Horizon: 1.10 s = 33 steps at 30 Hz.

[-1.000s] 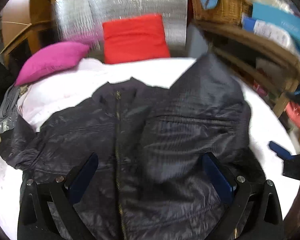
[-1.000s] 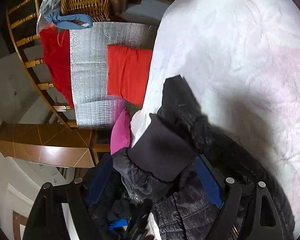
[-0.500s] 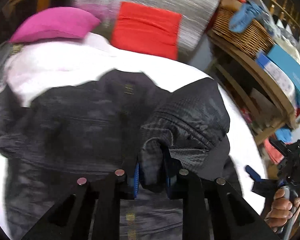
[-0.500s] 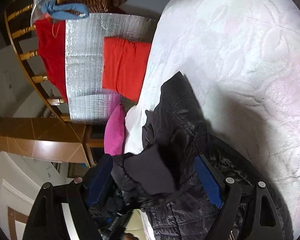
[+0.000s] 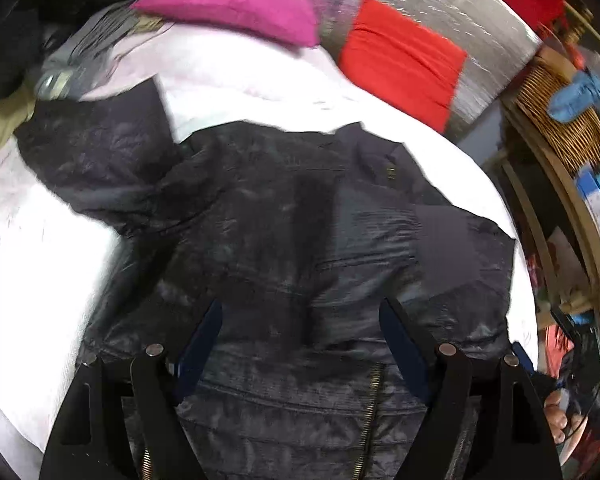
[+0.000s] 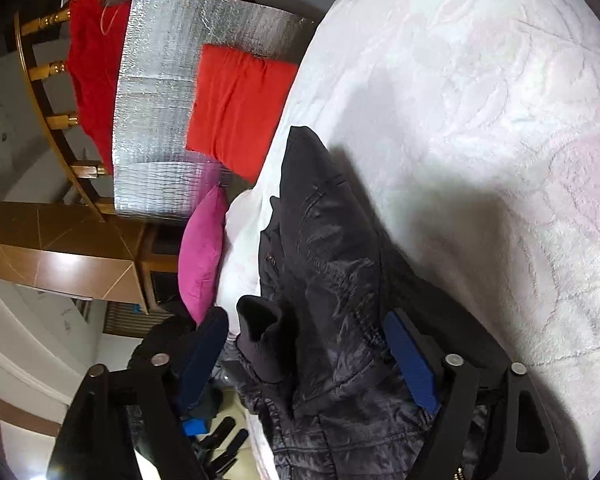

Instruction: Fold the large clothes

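**Both claws free above a half-folded jacket**

The left claw [image 5: 300, 340] stands wide, its jaws having just been opening, with nothing between them; it hangs over the lower front of the dark quilted jacket [image 5: 284, 248]. The right claw [image 6: 304, 352] is spread too, its jaws having just been closing a little. The jacket's ribbed cuff [image 6: 260, 336] and a bunched sleeve stand between its blue pads [image 6: 412, 364], but neither pad presses on them, so I judge nothing is held.

In the left wrist view the jacket lies front-up on the white bed cover [image 5: 452, 168], filling the middle. One sleeve is laid across the chest toward 3 o'clock. The other sleeve [image 5: 96, 152] trails out toward 10 o'clock, not yet folded. Beyond, at 12 o'clock, a pink cushion [image 5: 236, 8] rests on the bed, with a red cushion [image 5: 400, 60] at 1 o'clock against a silver foil sheet [image 5: 472, 12].

The jacket looks light, puffy and slick, likely to spring open and slide on itself. The knit cuff or a seamed edge should give surer hold than the shiny shell. The trailing sleeve seems the next place to grasp.
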Available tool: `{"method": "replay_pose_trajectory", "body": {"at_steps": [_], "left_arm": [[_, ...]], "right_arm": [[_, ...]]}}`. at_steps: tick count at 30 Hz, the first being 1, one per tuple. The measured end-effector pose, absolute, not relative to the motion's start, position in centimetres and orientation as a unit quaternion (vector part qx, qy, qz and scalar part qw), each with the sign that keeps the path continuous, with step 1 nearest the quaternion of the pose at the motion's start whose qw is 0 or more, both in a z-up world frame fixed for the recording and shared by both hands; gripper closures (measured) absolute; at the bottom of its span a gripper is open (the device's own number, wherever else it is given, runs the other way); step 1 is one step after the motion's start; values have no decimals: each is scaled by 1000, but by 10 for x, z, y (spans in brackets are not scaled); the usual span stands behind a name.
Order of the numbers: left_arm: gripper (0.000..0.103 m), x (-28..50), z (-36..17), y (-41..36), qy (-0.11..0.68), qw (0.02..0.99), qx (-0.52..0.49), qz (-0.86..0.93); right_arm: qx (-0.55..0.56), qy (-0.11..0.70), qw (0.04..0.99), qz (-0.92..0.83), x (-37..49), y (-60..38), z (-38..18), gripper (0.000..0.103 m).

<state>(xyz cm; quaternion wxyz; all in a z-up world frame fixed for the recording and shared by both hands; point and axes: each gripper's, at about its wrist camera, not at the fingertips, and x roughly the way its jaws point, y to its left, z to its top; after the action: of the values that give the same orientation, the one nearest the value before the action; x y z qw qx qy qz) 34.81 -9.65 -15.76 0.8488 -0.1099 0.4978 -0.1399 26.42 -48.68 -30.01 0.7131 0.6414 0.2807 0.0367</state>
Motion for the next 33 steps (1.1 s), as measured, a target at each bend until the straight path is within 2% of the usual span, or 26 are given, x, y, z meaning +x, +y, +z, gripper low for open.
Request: {"method": "replay_pose_trajectory", "body": {"at_steps": [2, 4, 10, 13, 14, 16, 19, 23, 24, 25, 27, 28, 33], "left_arm": [[18, 344, -146, -115, 475, 860, -96, -157], [10, 340, -137, -142, 454, 876, -62, -152], [9, 360, -175, -229, 474, 873, 72, -88], [11, 370, -192, -243, 468, 874, 116, -55], [19, 374, -196, -240, 475, 871, 113, -55], [61, 380, -199, -227, 487, 867, 77, -74], [67, 381, -184, -208, 473, 875, 65, -85], [65, 377, -157, -156, 478, 871, 20, -113], [57, 377, -155, -144, 481, 869, 15, -115], [43, 375, -151, -127, 483, 868, 11, -112], [25, 365, -145, -96, 480, 872, 4, -99], [23, 363, -144, -83, 479, 873, 0, -94], [23, 363, -161, -30, 502, 861, -41, -73]], "right_arm": [[633, 281, 720, 32, 265, -486, -297, 23], [627, 283, 725, 30, 266, -485, -295, 23], [635, 278, 721, 19, 265, -494, -297, 23], [633, 280, 721, 16, 266, -496, -299, 23], [630, 282, 723, 17, 267, -495, -299, 23], [622, 289, 727, 17, 270, -494, -299, 23], [608, 296, 736, 16, 275, -492, -297, 23], [580, 307, 755, 0, 282, -487, -293, 23], [565, 312, 764, -7, 285, -486, -290, 23], [549, 317, 773, -15, 287, -486, -287, 23], [499, 329, 800, -49, 293, -486, -280, 23], [480, 335, 809, -60, 296, -486, -278, 23], [444, 362, 817, -60, 319, -486, -285, 23]]}}
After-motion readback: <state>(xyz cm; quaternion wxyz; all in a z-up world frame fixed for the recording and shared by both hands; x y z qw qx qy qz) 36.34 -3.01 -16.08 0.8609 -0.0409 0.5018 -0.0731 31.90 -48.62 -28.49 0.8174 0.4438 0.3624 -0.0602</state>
